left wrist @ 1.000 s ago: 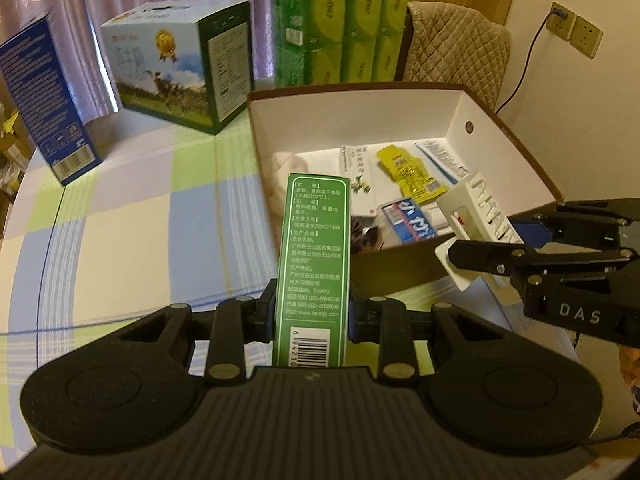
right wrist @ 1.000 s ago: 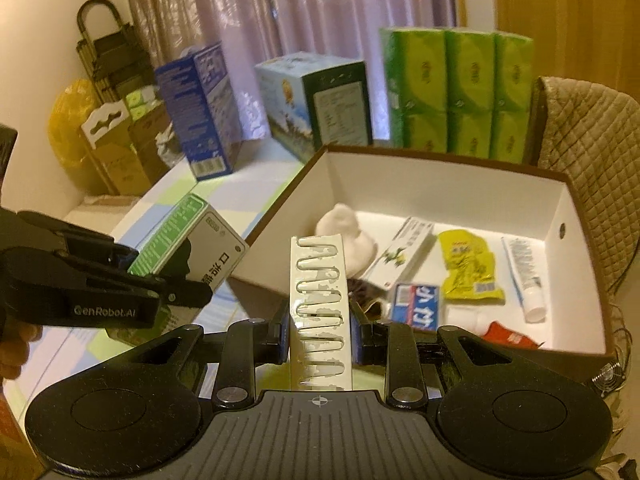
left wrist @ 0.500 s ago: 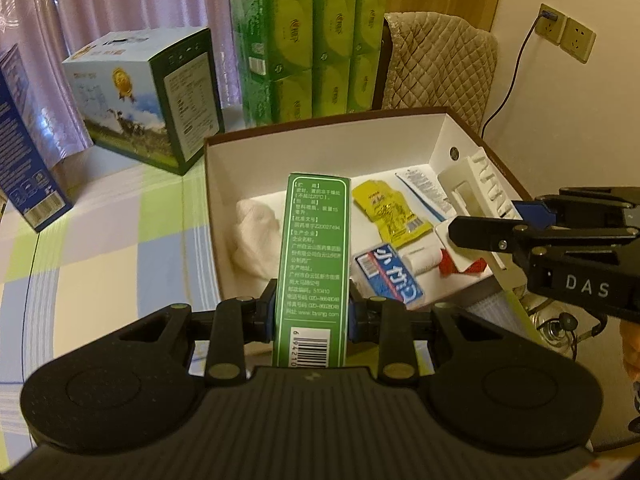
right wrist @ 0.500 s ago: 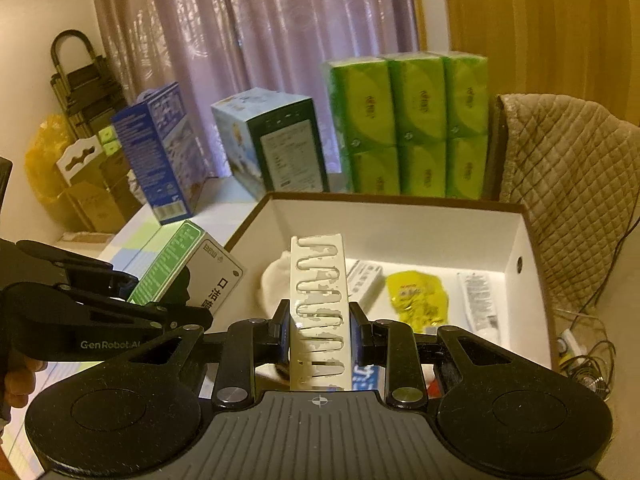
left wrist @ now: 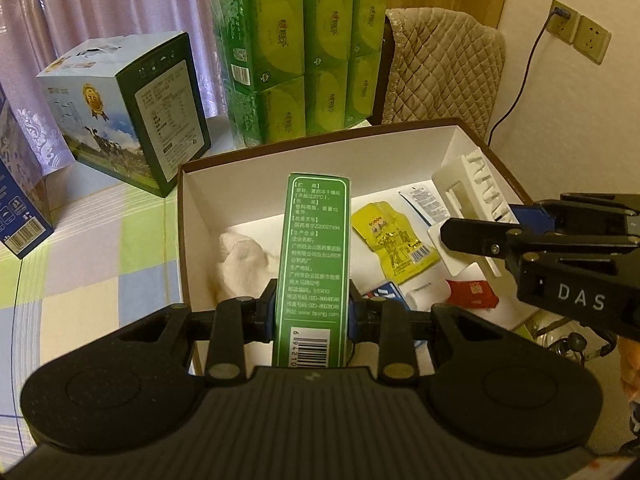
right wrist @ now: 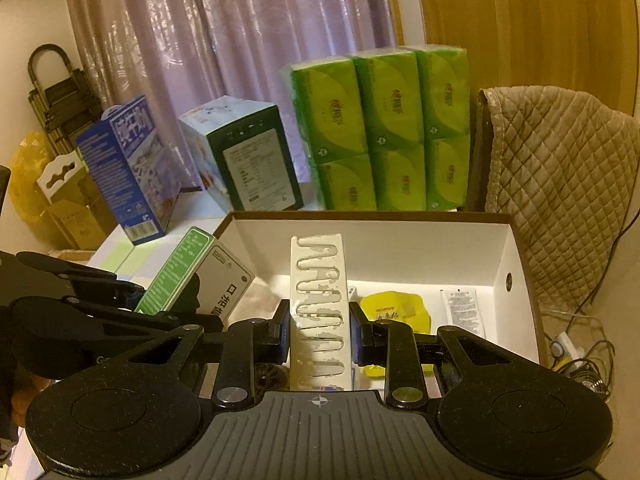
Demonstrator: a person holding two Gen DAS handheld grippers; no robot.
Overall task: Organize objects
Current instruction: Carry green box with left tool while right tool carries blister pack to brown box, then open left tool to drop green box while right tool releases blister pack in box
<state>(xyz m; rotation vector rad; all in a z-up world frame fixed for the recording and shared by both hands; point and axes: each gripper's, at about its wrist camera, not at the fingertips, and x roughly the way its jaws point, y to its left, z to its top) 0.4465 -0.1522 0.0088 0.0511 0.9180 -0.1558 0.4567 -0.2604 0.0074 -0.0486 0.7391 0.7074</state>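
While over the box [left wrist: 188, 216], left tongs [left wrist: 310, 312] round green carton [left wrist: 314, 248].

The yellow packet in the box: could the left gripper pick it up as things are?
Probably not: the left gripper is shut on the green box, so its jaws are full, though the yellow packet lies uncovered.

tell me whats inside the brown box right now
Inside the brown box: a white cloth, yellow sachet, white sachet, red packet. The held green carton hides what lies behind it.
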